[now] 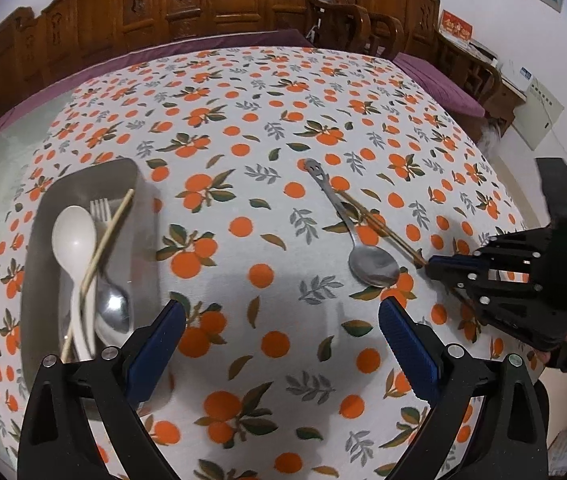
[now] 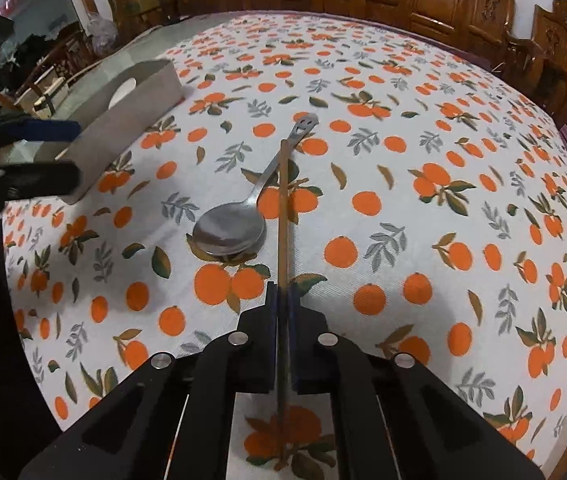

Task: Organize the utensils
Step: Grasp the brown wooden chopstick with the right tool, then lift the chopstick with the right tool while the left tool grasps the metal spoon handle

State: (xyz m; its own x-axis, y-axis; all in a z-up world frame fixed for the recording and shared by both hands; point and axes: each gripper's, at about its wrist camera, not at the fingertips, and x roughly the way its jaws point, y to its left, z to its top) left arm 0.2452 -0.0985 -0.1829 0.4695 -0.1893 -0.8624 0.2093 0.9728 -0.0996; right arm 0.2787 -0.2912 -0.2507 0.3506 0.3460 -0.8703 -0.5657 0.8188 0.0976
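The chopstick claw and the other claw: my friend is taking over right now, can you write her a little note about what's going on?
Right claw: shut on the brown chopstick, which lies on the tablecloth beside the steel spoon.
Left claw: open, empty, hovering over the cloth next to the metal tray.
Done: the tray already holds a white spoon, a fork, a metal spoon and one pale chopstick.
Left: lift the brown chopstick into the tray, then probably the steel spoon with the smiley handle.
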